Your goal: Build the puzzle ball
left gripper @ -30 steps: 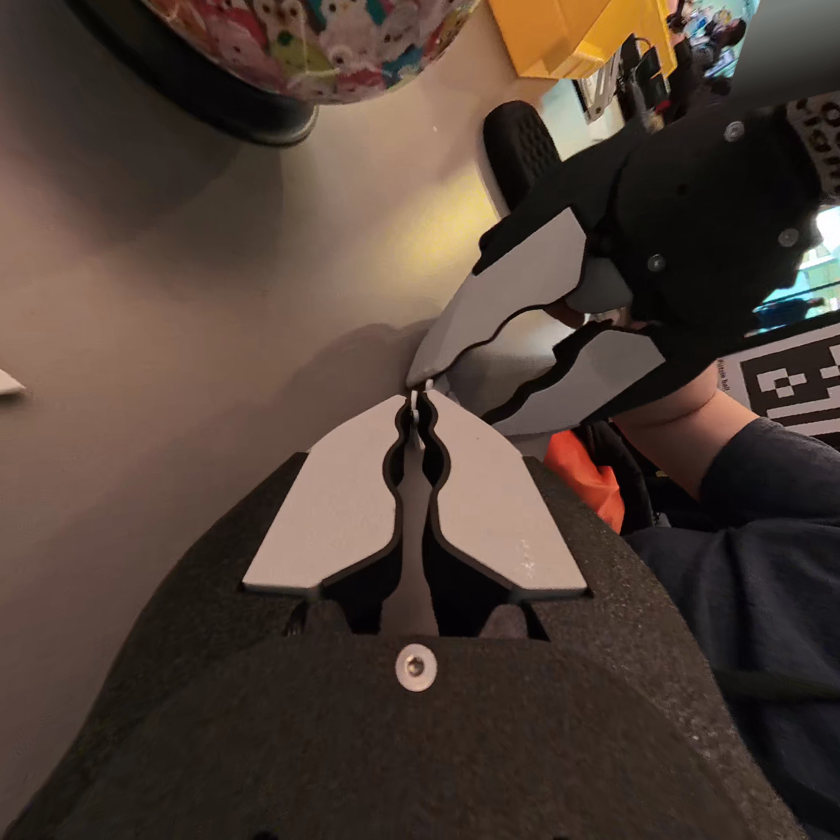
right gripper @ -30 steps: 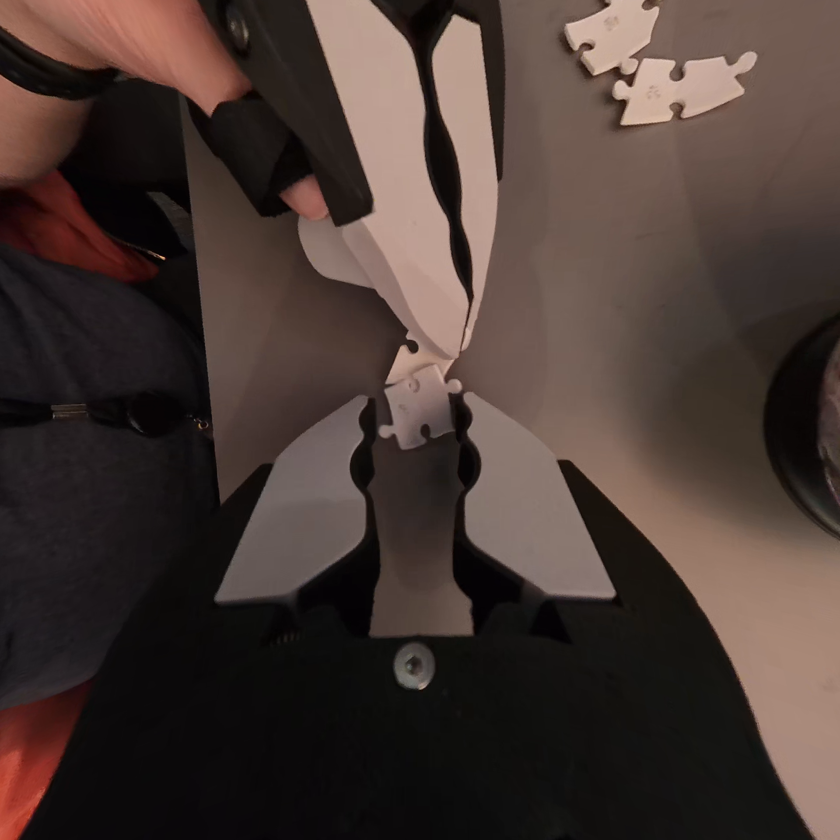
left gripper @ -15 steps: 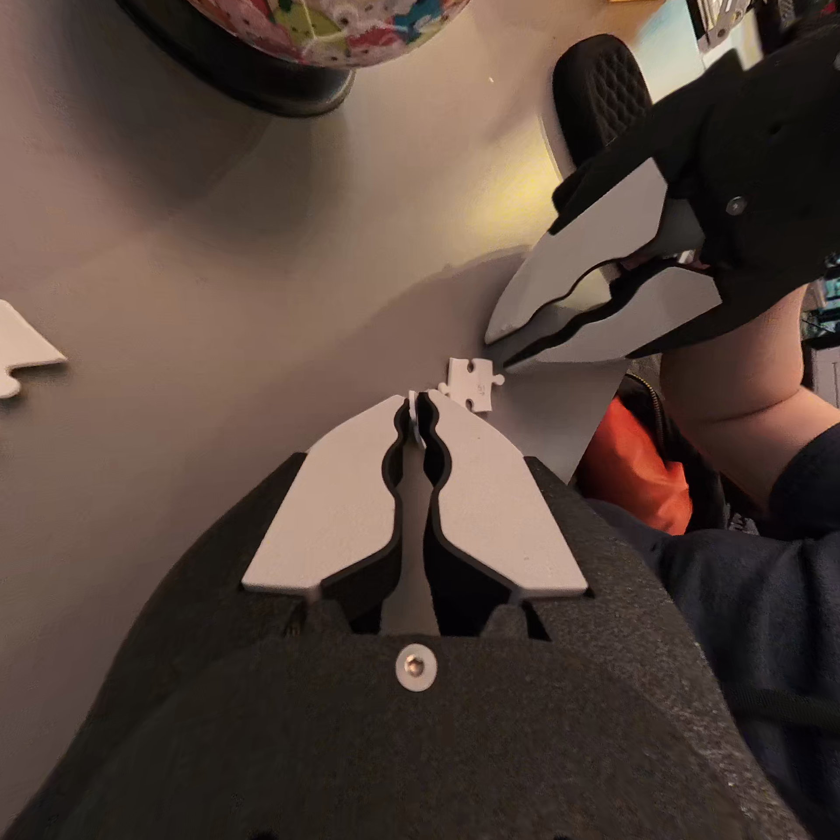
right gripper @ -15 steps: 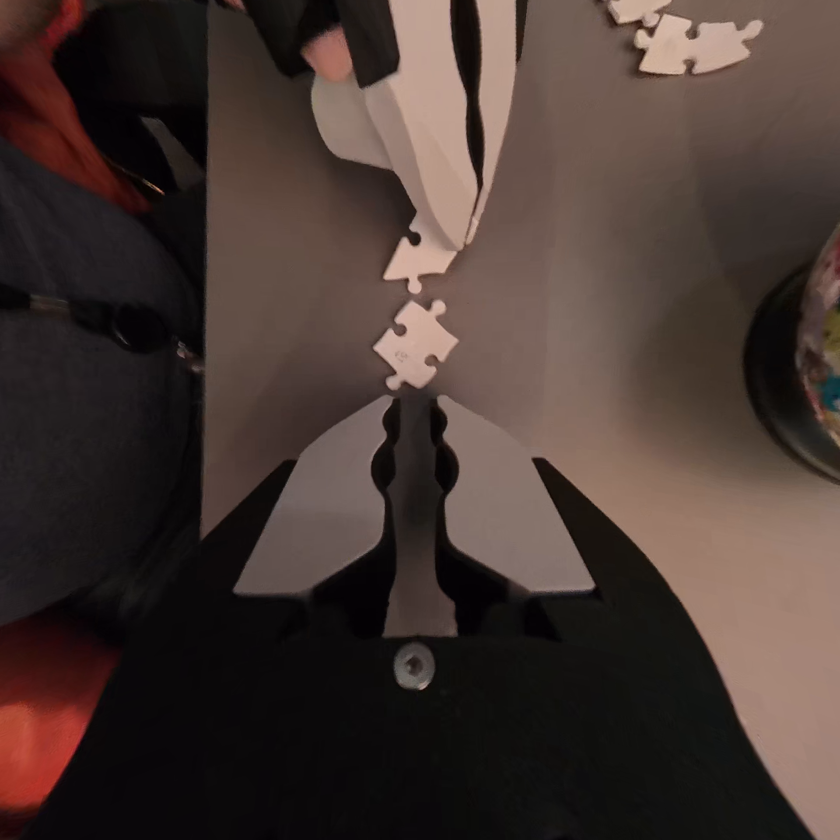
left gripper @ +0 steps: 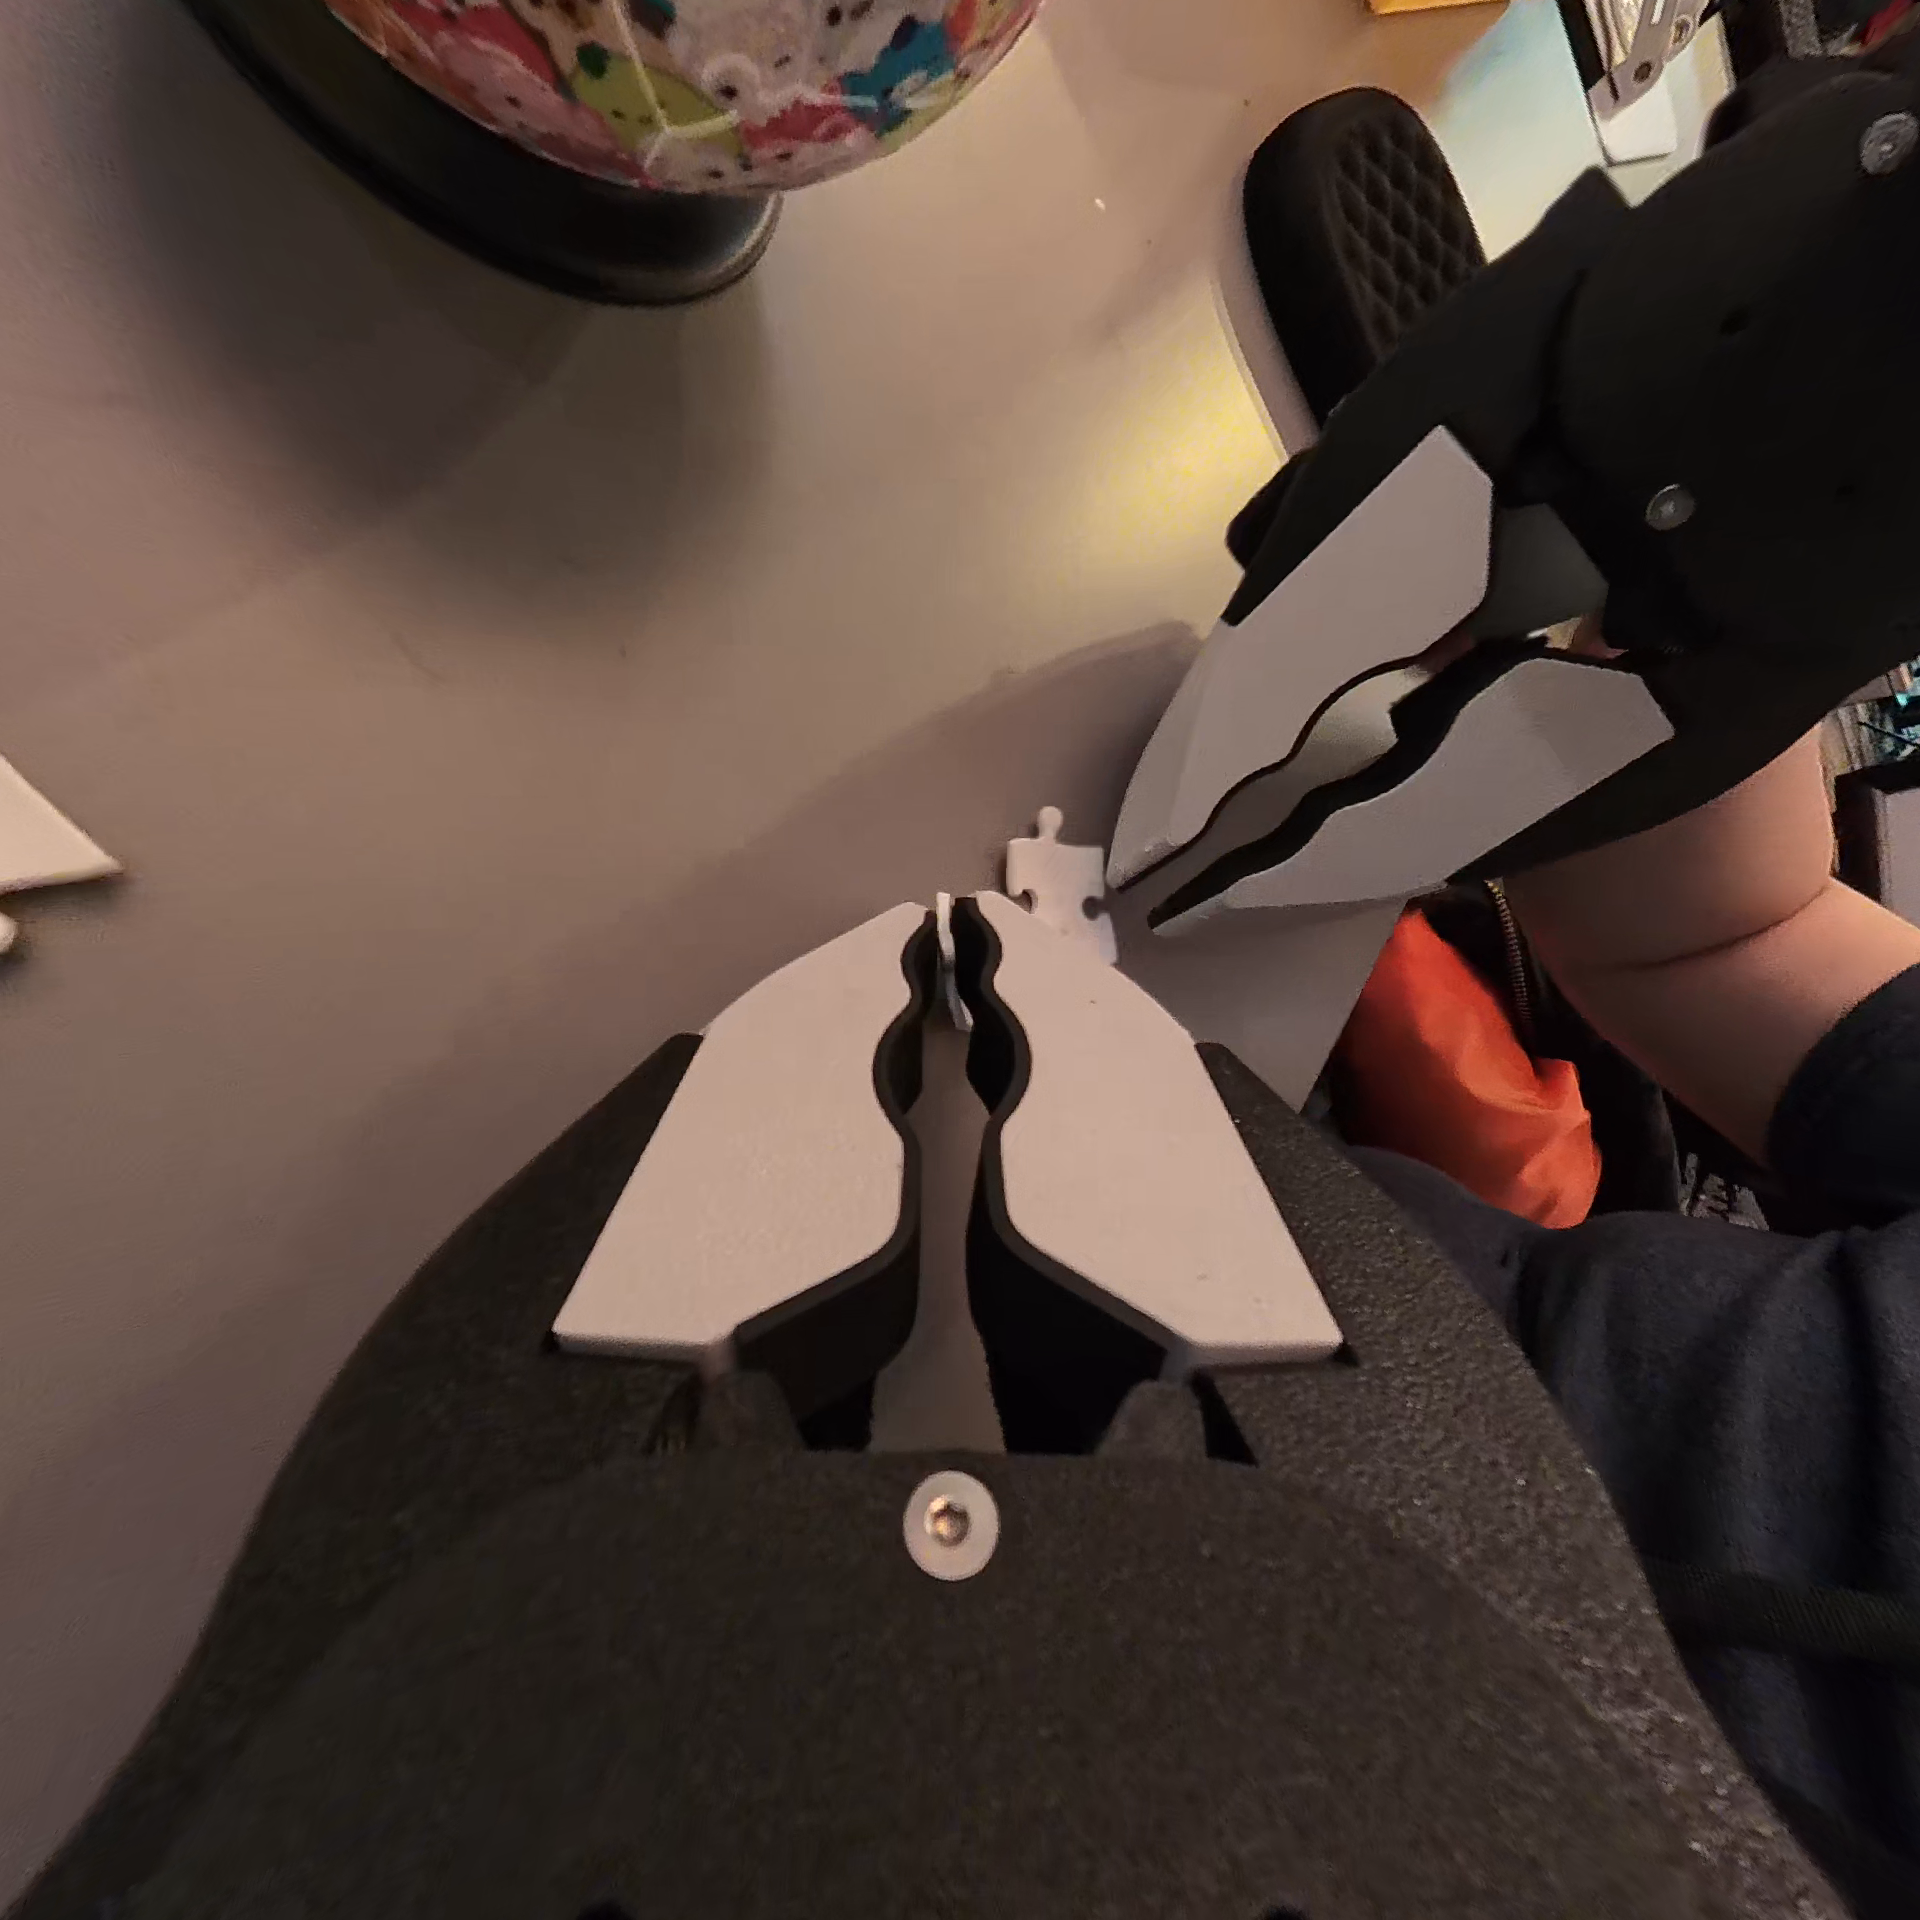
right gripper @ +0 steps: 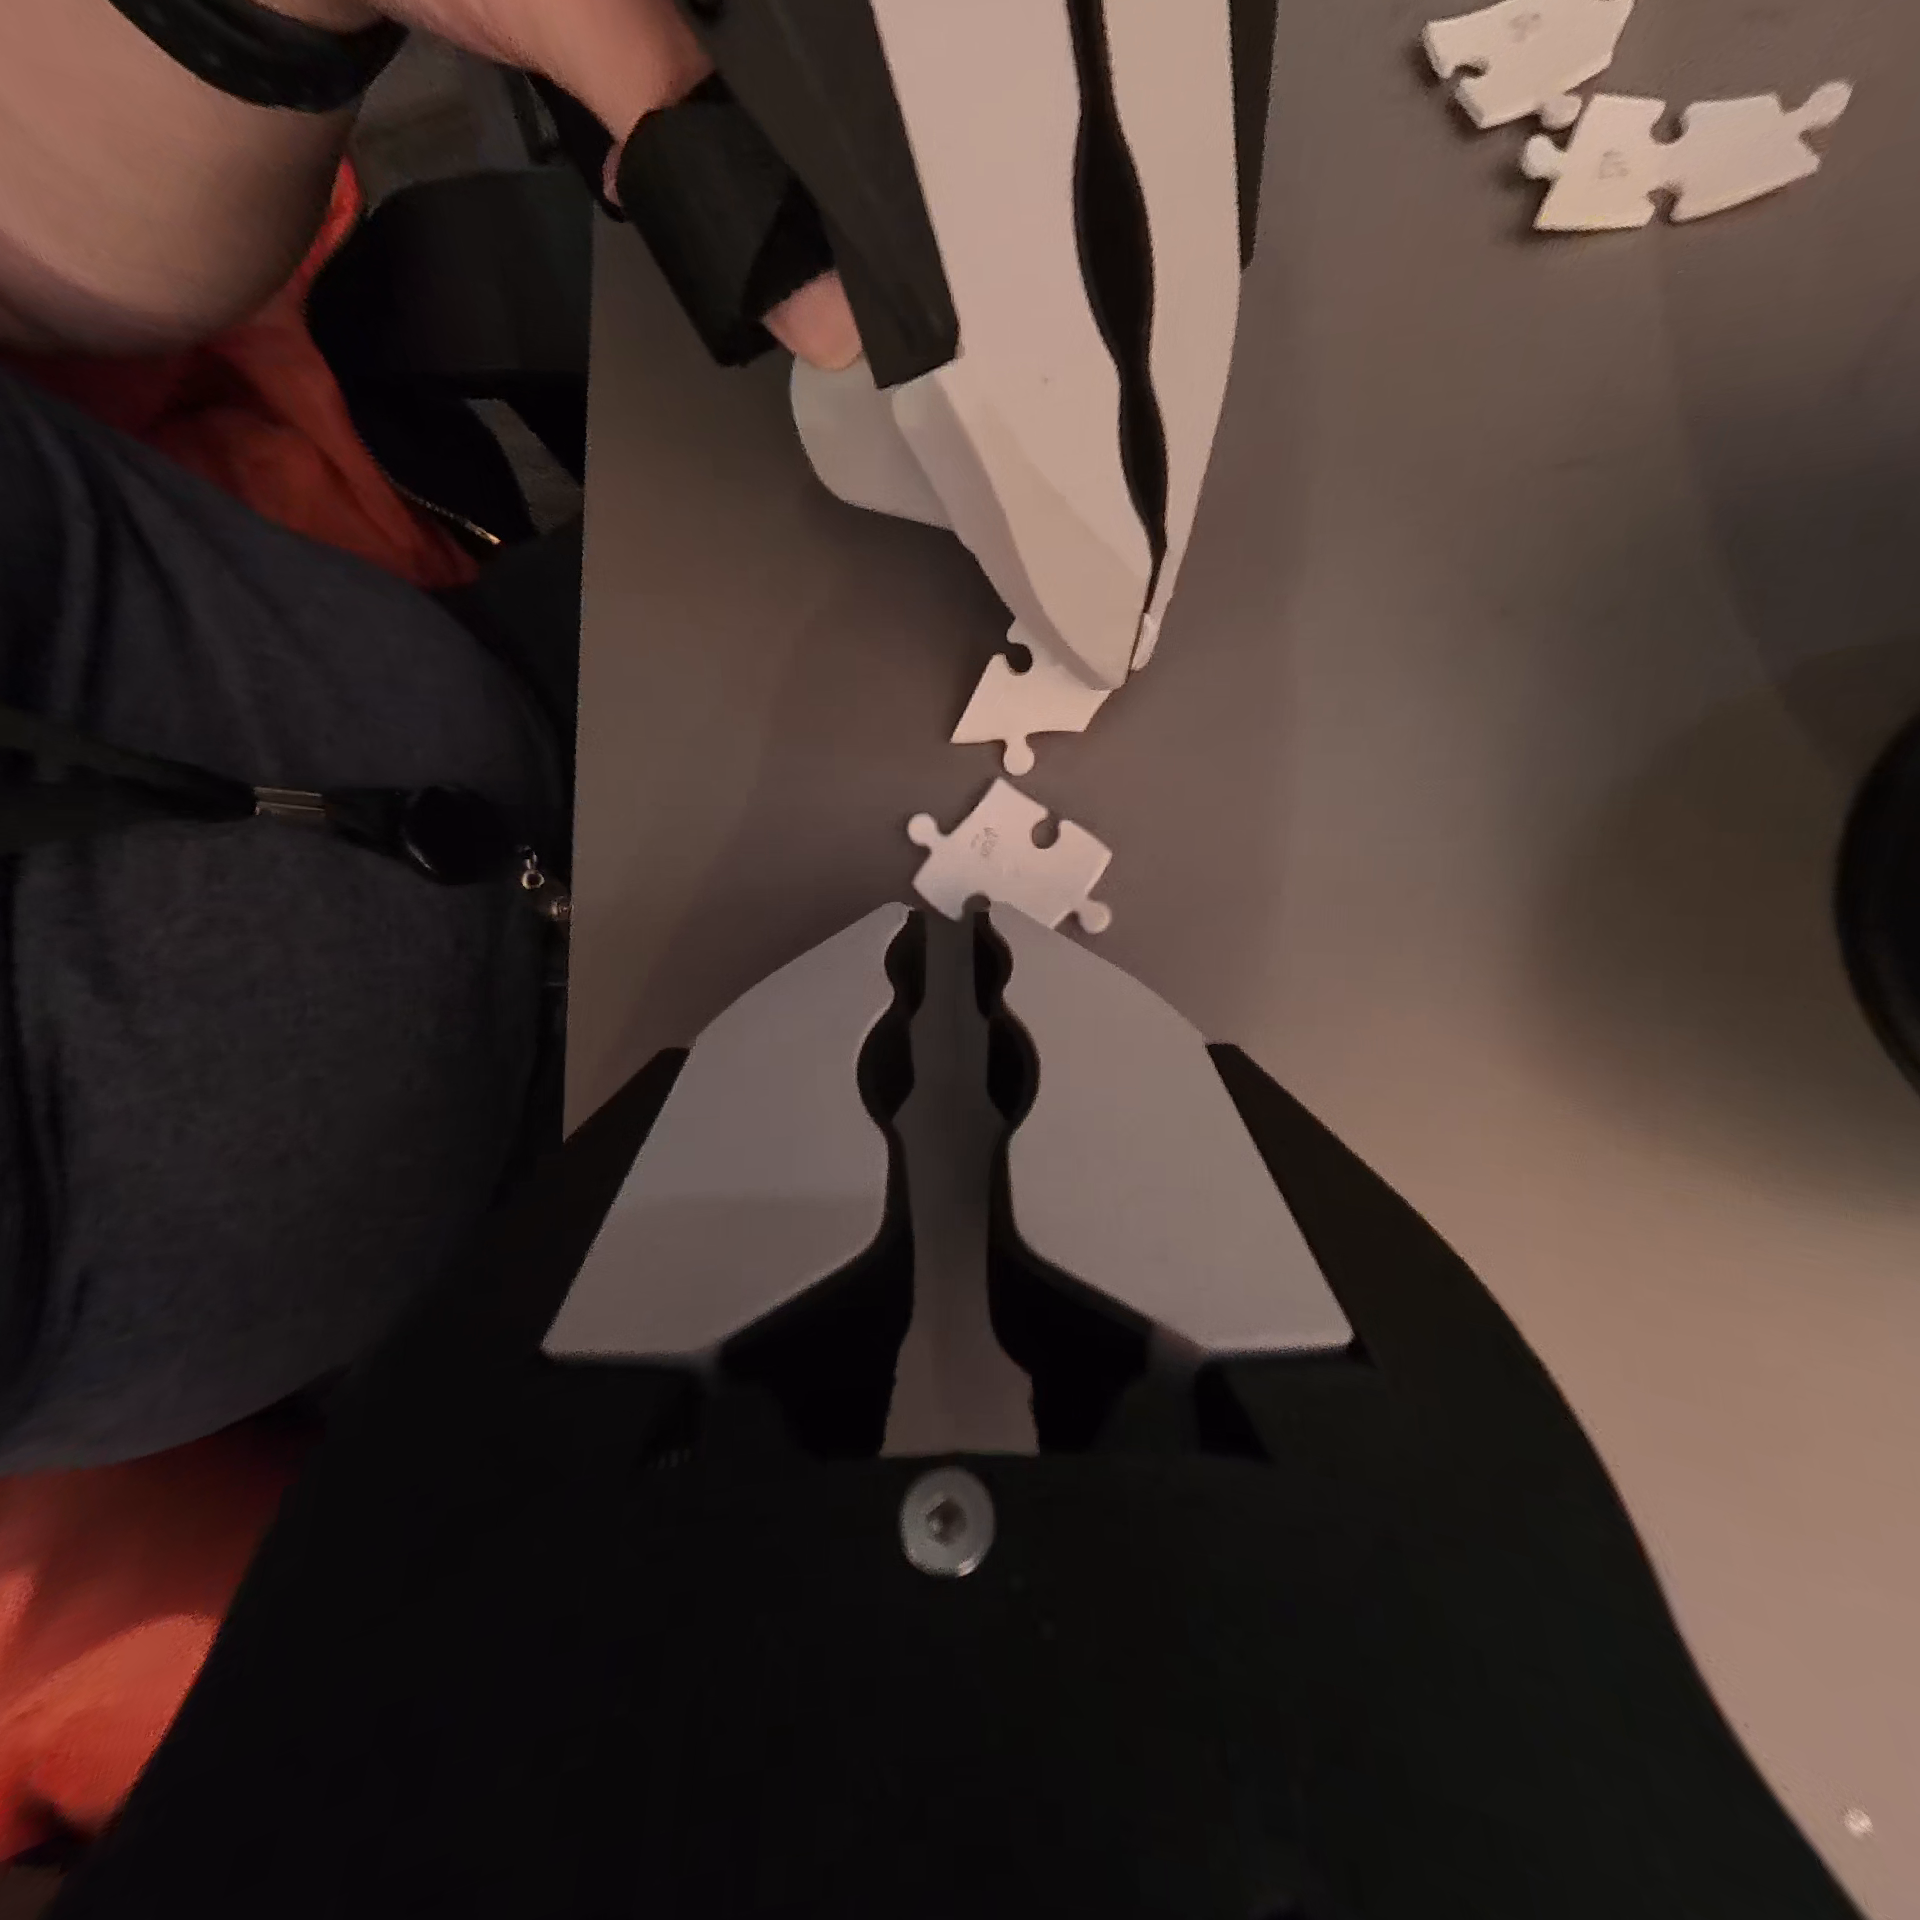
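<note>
The colourful puzzle ball [left gripper: 686, 73] sits on a black stand [left gripper: 582, 239] at the top of the left wrist view. My left gripper [left gripper: 948, 920] is shut on a white puzzle piece [left gripper: 948, 977], seen edge-on; the right wrist view shows it too [right gripper: 1029, 701]. A second white piece [right gripper: 1008, 857] lies flat on the grey table [right gripper: 1455, 623], also in the left wrist view [left gripper: 1060, 883]. My right gripper [right gripper: 943, 920] is empty with its jaws a narrow gap apart, tips right at that piece's near edge. It shows in the left wrist view too [left gripper: 1130, 906].
Two loose white pieces [right gripper: 1673, 156] [right gripper: 1507, 52] lie at the far right of the table. Another white piece [left gripper: 42, 842] lies at the left edge. The table's near edge [right gripper: 577, 727] runs beside the person's dark sleeve [right gripper: 260, 935]. A black chair back [left gripper: 1361, 239] stands beyond. Spacing between my two grippers at the tips: around 5 cm.
My right gripper let go of the second piece, which now lies on the table and has turned. The right jaws have narrowed. The two grippers have drawn apart, the left keeping its piece.
</note>
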### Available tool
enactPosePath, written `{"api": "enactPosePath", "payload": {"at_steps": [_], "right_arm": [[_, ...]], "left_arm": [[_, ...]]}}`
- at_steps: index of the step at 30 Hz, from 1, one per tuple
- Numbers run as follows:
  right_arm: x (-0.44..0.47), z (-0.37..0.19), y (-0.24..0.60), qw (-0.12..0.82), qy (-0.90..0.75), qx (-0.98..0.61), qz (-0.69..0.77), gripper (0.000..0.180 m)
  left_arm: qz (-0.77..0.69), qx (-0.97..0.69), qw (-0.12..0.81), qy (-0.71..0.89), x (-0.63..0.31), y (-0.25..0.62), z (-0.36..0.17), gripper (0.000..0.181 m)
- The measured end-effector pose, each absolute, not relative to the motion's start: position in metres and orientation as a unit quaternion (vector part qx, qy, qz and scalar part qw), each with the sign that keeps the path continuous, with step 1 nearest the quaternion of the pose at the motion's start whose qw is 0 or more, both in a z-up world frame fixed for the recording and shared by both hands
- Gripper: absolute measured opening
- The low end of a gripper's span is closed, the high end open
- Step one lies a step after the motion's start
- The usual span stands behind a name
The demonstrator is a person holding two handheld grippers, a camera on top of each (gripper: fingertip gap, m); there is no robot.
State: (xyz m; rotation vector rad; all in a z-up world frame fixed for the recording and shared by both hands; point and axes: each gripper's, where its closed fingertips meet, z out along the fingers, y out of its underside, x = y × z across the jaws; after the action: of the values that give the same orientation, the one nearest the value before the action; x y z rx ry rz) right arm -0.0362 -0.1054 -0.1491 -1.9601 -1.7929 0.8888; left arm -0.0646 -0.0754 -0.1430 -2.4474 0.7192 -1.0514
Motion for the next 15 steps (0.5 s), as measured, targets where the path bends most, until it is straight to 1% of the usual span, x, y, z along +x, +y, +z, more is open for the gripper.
{"api": "enactPosePath", "payload": {"at_steps": [9, 12, 15], "right_arm": [[-0.036, -0.153, -0.101, 0.160, -0.623, -0.695, 0.322, 0.009], [-0.037, -0.153, -0.102, 0.154, -0.626, -0.695, 0.319, 0.009], [-0.037, -0.153, -0.102, 0.153, -0.622, -0.698, 0.321, 0.009]], "left_arm": [[-0.363, -0.867, 0.190, 0.283, -0.064, -0.067, -0.139, 0.002], [-0.384, -0.859, 0.165, 0.294, -0.054, -0.074, -0.138, 0.002], [-0.368, -0.867, 0.155, 0.299, -0.053, -0.076, -0.142, 0.002]]}}
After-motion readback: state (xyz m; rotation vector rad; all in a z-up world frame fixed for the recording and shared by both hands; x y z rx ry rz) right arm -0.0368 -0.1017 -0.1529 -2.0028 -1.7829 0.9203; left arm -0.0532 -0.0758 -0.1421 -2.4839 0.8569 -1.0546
